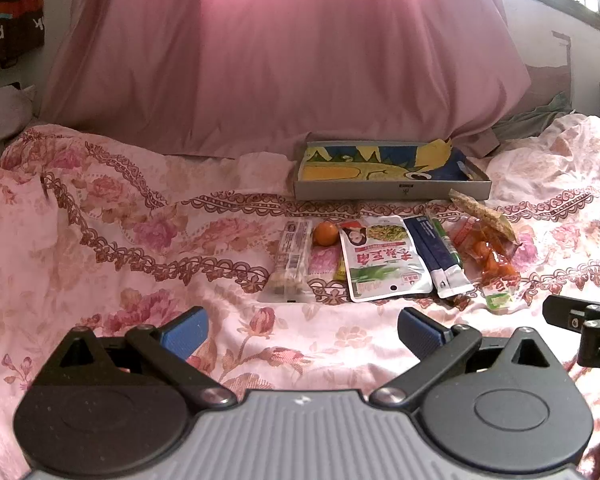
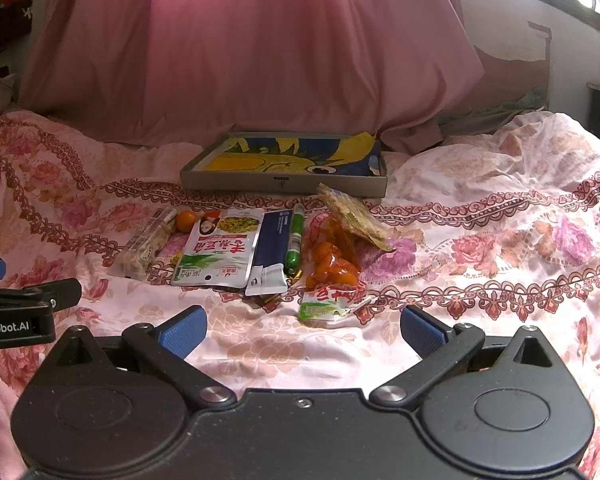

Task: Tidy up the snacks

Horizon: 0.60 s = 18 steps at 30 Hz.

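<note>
my left gripper (image 1: 302, 334) and right gripper (image 2: 302, 332) both hang wide apart and empty over the bedspread (image 2: 500, 240). the snacks (image 2: 220, 248) lie in a row ahead, the tray (image 2: 284, 184) just behind them. i'd take an edge packet first, low and square.

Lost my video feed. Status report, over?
Left gripper open, right gripper open, both empty. Snacks lie on bedspread, tray behind. Nothing blocking.
</note>
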Motion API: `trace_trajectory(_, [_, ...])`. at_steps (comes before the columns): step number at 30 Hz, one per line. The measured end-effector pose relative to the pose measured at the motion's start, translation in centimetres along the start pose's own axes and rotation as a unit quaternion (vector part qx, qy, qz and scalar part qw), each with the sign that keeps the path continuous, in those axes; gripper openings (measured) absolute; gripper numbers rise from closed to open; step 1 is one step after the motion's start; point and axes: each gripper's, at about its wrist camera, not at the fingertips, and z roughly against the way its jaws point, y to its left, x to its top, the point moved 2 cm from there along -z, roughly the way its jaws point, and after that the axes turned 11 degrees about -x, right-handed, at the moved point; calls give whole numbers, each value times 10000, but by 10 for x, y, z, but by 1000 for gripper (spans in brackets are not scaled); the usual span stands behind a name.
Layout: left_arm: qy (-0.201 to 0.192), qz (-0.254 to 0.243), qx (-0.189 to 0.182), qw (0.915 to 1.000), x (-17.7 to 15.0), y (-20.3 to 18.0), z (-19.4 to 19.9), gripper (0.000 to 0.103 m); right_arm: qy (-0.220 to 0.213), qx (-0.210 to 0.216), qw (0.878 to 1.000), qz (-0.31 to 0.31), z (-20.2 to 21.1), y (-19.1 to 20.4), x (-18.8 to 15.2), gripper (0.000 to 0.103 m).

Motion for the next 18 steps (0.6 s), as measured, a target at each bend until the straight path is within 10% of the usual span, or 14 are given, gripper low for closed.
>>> trace_trajectory(18, [12,9,1,10000,0,1,0,103,-11,-2,10000,4,1,0,0,103])
